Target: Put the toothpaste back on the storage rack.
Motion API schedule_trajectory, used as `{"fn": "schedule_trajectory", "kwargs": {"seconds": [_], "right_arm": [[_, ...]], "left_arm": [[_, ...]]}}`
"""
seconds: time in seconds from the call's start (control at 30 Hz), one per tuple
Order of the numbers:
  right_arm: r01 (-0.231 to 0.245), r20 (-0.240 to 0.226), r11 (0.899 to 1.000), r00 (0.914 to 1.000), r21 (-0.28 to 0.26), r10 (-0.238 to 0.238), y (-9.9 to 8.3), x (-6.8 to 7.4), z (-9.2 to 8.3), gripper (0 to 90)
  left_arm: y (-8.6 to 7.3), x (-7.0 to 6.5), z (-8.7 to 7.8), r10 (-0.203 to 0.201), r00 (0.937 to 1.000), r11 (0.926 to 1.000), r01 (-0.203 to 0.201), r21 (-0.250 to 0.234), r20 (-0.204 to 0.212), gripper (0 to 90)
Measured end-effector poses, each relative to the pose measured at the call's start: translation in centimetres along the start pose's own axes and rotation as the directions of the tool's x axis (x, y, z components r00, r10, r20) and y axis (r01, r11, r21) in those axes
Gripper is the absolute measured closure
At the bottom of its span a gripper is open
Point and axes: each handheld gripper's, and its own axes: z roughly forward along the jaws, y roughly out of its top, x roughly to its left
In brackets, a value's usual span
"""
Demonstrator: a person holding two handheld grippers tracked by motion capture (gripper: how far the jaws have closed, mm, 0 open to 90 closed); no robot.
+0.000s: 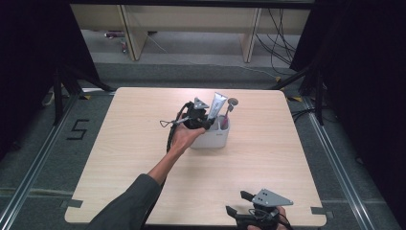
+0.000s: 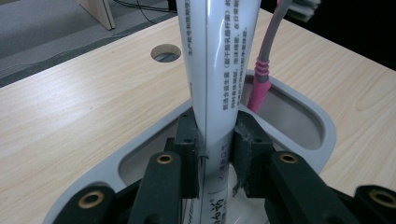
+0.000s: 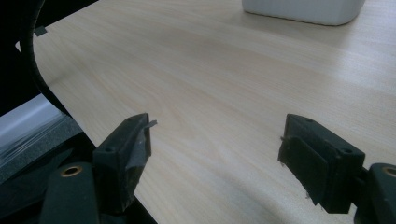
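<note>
Left gripper (image 2: 215, 154): your pads are clamped on the white tube (image 2: 215, 70), one on each side of it, right above the holder.
Tube: it stands upright in the near compartment of the white holder (image 2: 299, 95). Its lower end is hidden between your jaws and the upper end runs off the top of the left gripper view. In the high view the tube (image 1: 217, 106) rises out of the holder (image 1: 213, 140) with a slight lean.
Print on the tube: small characters run along its side; they are too fine to read.
Toothbrush: the grey and pink handle (image 2: 261, 79) stands in the far compartment, just beside the tube; its head is cut off at the top of your left gripper view. In the high view its round head (image 1: 232, 102) shows above the holder, too small to make out in detail.
Holder interior: your jaws cover the floor of the near compartment, so you cannot tell what the tube rests on.
Left hand (image 1: 184, 138): it hides the left end of the holder in the high view.
Right gripper (image 3: 215, 154): your jaws stand wide apart with nothing between them, low over the bare table (image 3: 224, 74) near its front edge, well apart from the holder. In the high view the bottom edge cuts off its lower part (image 1: 238, 201).
Table hole: a round opening (image 2: 166, 52) lies beyond the holder.
</note>
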Motion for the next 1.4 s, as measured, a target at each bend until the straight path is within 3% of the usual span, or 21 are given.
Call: {"fn": "schedule_trajectory", "kwargs": {"seconds": [0.23,0.37,0.43,0.47,0.5,0.53,0.73,0.8,0.93,1.07,1.27,1.3,1.37,1.4], "right_arm": [[-0.008,-0.009,1.000,0.9999,0.014,0.008,0.0,0.0,0.0,25.0],[-0.001,-0.006,1.000,1.0000,0.008,0.001,0.0,0.0,0.0,25.0],[0.016,0.004,1.000,0.9999,0.025,-0.016,0.1,-0.1,-0.1,25.0],[0.028,0.001,0.999,0.9996,0.019,-0.028,0.1,-0.2,0.0,25.0],[0.000,-0.003,1.000,1.0000,0.029,0.000,0.0,0.0,0.0,24.9],[0.029,0.009,1.000,0.9995,0.011,-0.029,0.0,-0.1,0.0,25.0],[0.030,0.005,0.999,0.9995,0.018,-0.030,0.1,-0.1,0.0,24.9],[-0.001,0.003,1.000,1.0000,0.027,0.001,0.0,0.0,-0.1,25.0],[0.002,0.004,1.000,1.0000,0.021,-0.002,0.0,0.0,0.0,25.0],[0.002,0.007,1.000,1.0000,0.027,-0.002,0.1,0.0,-0.1,24.9],[-0.020,0.003,0.999,0.9998,0.025,0.020,0.0,0.1,-0.1,25.0],[0.011,0.004,1.000,0.9999,0.009,-0.011,0.0,-0.2,0.1,25.0],[-0.016,0.010,1.000,0.9998,0.026,0.016,0.0,0.0,0.0,24.9],[-0.007,0.018,1.000,0.9998,0.030,0.007,0.0,-0.1,-0.1,25.0]], "left_arm": [[-0.3,0.2,-0.2,0.013,0.9999,0.9996,-0.013,0.025,0.004,68.8],[0.1,0.2,-1.2,-0.031,0.9995,0.9987,0.031,-0.039,0.011,66.6],[0.4,0.2,-1.8,-0.026,0.9997,0.9985,0.026,-0.048,0.002,63.8],[0.5,0.2,-2.1,-0.019,0.9998,0.9988,0.020,-0.046,0.005,61.8],[0.4,0.3,-2.3,-0.017,0.9998,0.9987,0.017,-0.047,0.010,61.4],[0.4,0.3,-2.5,-0.016,0.9999,0.9987,0.016,-0.047,0.002,61.4],[0.4,0.6,-3.6,-0.037,0.9991,0.9981,0.038,-0.048,0.020,57.3],[0.3,0.7,-4.0,-0.045,0.9986,0.9978,0.046,-0.049,0.027,56.0],[0.1,0.5,-4.7,-0.050,0.9977,0.9971,0.052,-0.056,0.045,53.4],[-0.1,0.5,-5.5,-0.033,0.9984,0.9988,0.034,-0.035,0.046,49.4],[-1.0,0.9,-6.3,-0.071,0.9968,0.9964,0.072,-0.044,0.038,43.0],[-1.1,1.1,-6.4,-0.063,0.9974,0.9974,0.064,-0.033,0.037,42.0],[-1.4,1.3,-6.6,-0.061,0.9975,0.9976,0.062,-0.031,0.037,41.9],[-1.4,1.3,-6.8,-0.061,0.9975,0.9974,0.062,-0.036,0.034,41.9]]}}
